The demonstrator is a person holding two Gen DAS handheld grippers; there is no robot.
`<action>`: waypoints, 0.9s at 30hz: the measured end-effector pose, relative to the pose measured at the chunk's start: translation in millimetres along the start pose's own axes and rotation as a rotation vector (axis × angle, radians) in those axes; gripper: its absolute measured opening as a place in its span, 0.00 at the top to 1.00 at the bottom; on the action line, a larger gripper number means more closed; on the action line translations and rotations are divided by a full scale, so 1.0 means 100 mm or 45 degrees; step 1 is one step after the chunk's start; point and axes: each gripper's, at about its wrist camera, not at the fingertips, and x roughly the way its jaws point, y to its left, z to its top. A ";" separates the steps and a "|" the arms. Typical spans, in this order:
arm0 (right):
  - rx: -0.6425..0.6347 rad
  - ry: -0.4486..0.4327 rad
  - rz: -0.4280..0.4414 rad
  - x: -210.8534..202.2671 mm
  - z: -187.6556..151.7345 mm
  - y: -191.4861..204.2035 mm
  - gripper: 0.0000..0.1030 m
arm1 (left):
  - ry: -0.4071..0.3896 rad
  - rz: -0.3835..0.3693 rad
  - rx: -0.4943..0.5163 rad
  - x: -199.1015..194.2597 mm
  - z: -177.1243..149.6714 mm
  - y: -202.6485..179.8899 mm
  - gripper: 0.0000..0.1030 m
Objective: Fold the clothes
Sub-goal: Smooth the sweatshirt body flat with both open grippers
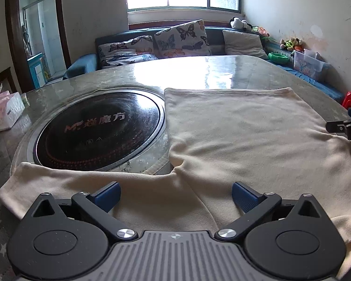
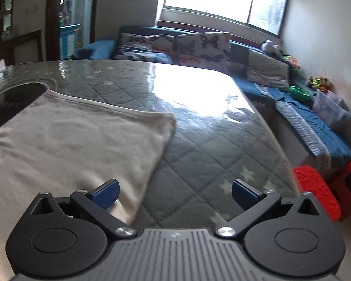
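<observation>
A cream garment (image 1: 245,135) lies spread flat on the table, one sleeve (image 1: 70,187) stretching left below the round cooktop. My left gripper (image 1: 175,197) is open above the sleeve's join with the body, nothing between its blue pads. In the right wrist view the same cream garment (image 2: 65,140) fills the left half. My right gripper (image 2: 175,195) hovers open over the garment's right edge, its left pad above cloth and its right pad above the table cover. A tip of the right gripper (image 1: 344,127) shows at the far right of the left wrist view.
A black round cooktop (image 1: 100,131) is set into the table left of the garment. A tissue box (image 1: 3,112) sits at the table's left edge. A glossy grey quilted cover (image 2: 210,126) spans the table. A sofa with butterfly cushions (image 1: 182,38) lies behind; a red stool (image 2: 320,189) stands right.
</observation>
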 end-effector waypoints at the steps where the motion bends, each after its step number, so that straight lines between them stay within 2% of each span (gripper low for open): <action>1: -0.009 0.014 -0.008 0.05 0.02 0.01 0.00 | 0.000 -0.002 -0.003 0.00 0.00 0.00 0.00; 7: 0.032 0.025 -0.090 0.17 0.10 -0.09 0.00 | -0.002 -0.004 -0.004 -0.01 -0.01 0.01 0.00; 12: 0.039 -0.033 -0.084 -0.11 0.03 -0.23 0.00 | -0.009 -0.017 0.015 -0.07 0.02 -0.05 0.00; 15: 0.038 -0.048 -0.094 -0.32 -0.14 -0.29 0.00 | -0.016 -0.027 0.029 -0.12 0.04 -0.10 0.00; 19: 0.125 -0.045 -0.122 -0.56 -0.45 -0.43 0.00 | -0.028 -0.063 0.055 -0.19 0.08 -0.21 0.00; 24: 0.208 0.003 -0.186 -0.62 -0.77 -0.62 0.00 | -0.027 -0.117 0.094 -0.20 0.12 -0.42 0.00; 27: 0.279 -0.006 -0.202 -0.68 -0.89 -0.73 0.00 | -0.026 -0.149 0.116 -0.20 0.14 -0.54 0.00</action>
